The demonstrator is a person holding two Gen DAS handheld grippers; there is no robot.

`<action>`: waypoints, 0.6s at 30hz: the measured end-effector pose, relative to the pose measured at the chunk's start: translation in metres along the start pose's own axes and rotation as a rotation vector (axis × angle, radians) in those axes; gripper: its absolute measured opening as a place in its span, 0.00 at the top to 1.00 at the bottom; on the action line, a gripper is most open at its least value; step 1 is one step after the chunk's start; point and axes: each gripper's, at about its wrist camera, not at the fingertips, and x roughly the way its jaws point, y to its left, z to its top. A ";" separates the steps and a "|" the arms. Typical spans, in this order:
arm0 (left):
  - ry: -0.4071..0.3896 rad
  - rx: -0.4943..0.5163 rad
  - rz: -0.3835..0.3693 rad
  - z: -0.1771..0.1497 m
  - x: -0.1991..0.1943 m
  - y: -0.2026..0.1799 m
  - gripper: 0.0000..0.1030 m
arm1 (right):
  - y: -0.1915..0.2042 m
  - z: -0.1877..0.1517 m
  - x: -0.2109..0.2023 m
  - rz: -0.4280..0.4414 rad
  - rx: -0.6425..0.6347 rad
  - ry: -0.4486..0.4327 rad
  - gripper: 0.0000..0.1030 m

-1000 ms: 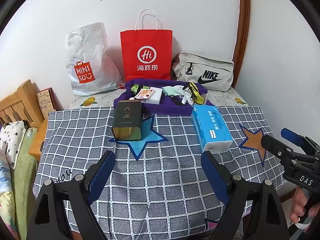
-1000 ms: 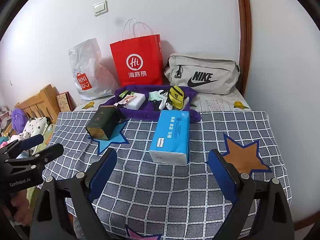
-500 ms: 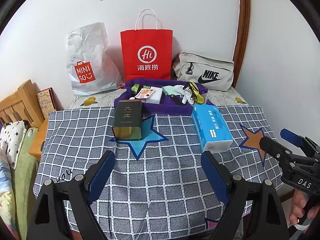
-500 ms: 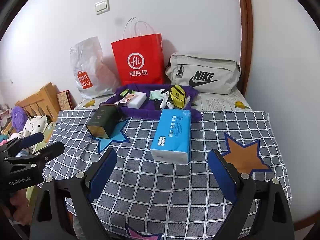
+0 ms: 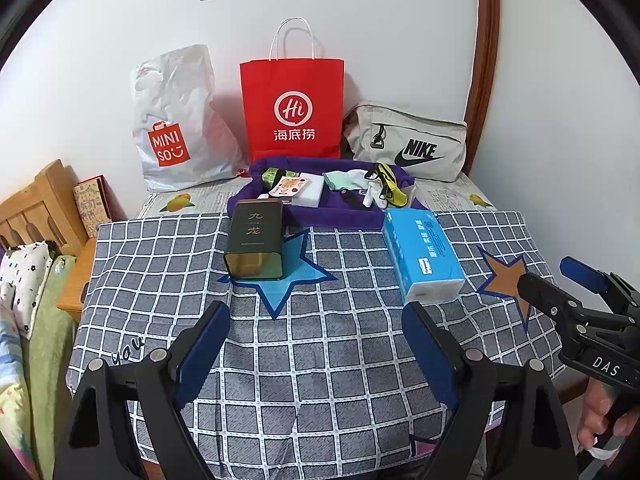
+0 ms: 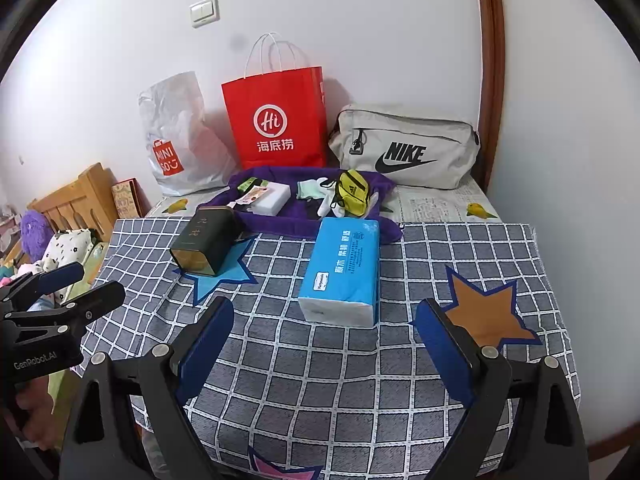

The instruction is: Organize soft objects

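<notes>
A blue tissue pack [image 5: 422,256] [image 6: 344,270] lies on the checked tablecloth [image 5: 320,360]. Behind it a purple cloth tray [image 5: 304,216] [image 6: 280,222] holds a white sponge block [image 5: 308,194], mint and white socks [image 5: 352,182] and a small yellow pouch [image 6: 353,196]. A dark green tin [image 5: 256,246] [image 6: 202,246] lies left of the pack. My left gripper [image 5: 316,344] is open and empty over the near cloth. My right gripper [image 6: 326,340] is open and empty, just in front of the tissue pack.
A white Miniso bag [image 5: 176,120], a red paper bag [image 5: 292,112] and a grey Nike bag [image 5: 408,144] stand against the back wall. A wooden bed frame [image 5: 36,208] and bedding are at the left. The wall closes the right side.
Both grippers have drifted very slightly; the right view has shifted a little toward the table. Nothing on the table has moved.
</notes>
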 end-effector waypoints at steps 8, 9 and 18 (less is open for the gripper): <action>0.001 0.001 -0.001 0.001 0.000 0.000 0.15 | 0.000 0.000 0.000 -0.002 -0.001 0.001 0.11; 0.001 0.002 -0.001 0.001 0.000 0.000 0.15 | -0.001 0.000 -0.001 -0.001 0.000 0.001 0.11; 0.002 0.003 -0.001 0.000 0.000 0.001 0.15 | -0.001 0.000 0.000 -0.002 -0.002 0.002 0.11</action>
